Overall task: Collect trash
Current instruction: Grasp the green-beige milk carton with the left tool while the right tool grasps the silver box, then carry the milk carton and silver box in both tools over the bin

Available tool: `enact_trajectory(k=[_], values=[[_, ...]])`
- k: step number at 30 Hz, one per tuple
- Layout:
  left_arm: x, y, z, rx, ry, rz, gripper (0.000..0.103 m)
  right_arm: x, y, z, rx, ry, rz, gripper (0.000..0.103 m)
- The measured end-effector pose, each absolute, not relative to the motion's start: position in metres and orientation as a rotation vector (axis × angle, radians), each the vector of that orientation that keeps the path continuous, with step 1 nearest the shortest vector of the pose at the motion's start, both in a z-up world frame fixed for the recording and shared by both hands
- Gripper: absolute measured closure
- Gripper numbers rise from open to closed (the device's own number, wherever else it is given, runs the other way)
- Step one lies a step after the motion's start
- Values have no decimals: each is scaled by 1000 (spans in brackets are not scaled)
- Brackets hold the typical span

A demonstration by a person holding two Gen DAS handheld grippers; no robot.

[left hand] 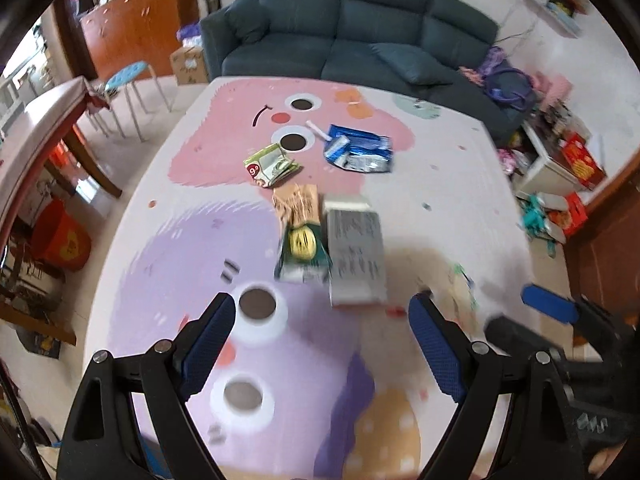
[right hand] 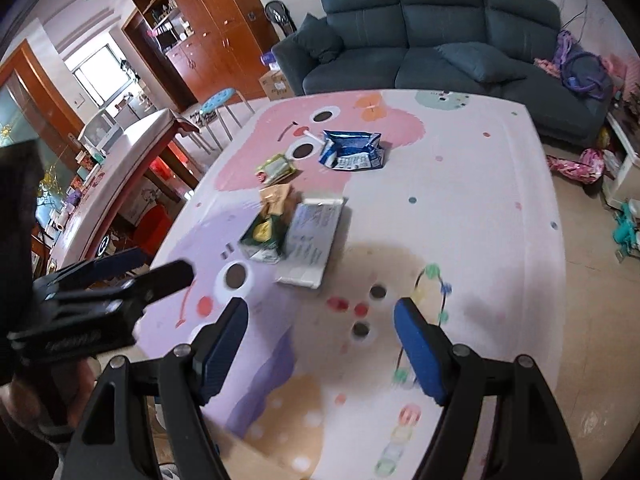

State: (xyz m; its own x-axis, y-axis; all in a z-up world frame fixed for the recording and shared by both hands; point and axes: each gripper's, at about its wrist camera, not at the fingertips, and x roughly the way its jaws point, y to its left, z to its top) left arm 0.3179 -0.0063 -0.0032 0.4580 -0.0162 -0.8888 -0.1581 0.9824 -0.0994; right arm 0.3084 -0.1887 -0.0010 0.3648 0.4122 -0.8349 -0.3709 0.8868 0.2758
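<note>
Trash lies in a loose cluster on a pastel cartoon mat (left hand: 440, 184). There is a torn blue foil wrapper (left hand: 360, 152) (right hand: 352, 150), a green-and-white wrapper (left hand: 270, 166) (right hand: 276, 168), and a brown paper wrapper (left hand: 296, 200) (right hand: 275, 196). A green packet (left hand: 302, 248) (right hand: 264, 236) lies next to a flat grey-white box (left hand: 356, 252) (right hand: 316, 236). My left gripper (left hand: 320, 312) hovers open just short of the box and packet, with nothing between its fingers. My right gripper (right hand: 320, 316) is open and empty to the right of the box, and its blue pad (left hand: 550, 308) shows in the left wrist view.
A dark blue sofa (left hand: 352, 32) stands behind the mat. A stool (left hand: 124, 76) and a wooden table (left hand: 48, 120) are at the left. Bags, boxes and toys (left hand: 560, 168) clutter the floor at the right. A red bucket (left hand: 64, 240) sits beside the mat's left edge.
</note>
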Motion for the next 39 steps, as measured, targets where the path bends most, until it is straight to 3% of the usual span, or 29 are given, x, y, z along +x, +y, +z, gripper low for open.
enact_trajectory(k=[6,10,15,24,28,39], values=[[385,10,-51,-202,1186,174,16,368,-182,-32,55,1143,531,27],[410,22,-77,-244,1236,188,24,391,-179,-46,82,1164,541,27],[425,24,-97,-251,1278,201,25,406,-174,-61,98,1205,563,27],[431,33,-114,-284,1325,214,44,410,-165,-73,78,1247,612,27],[429,42,-124,-324,1353,227,58,410,-157,-74,67,1251,630,27],[381,65,-115,-384,1283,303,60,416,-124,-88,55,1292,631,27]])
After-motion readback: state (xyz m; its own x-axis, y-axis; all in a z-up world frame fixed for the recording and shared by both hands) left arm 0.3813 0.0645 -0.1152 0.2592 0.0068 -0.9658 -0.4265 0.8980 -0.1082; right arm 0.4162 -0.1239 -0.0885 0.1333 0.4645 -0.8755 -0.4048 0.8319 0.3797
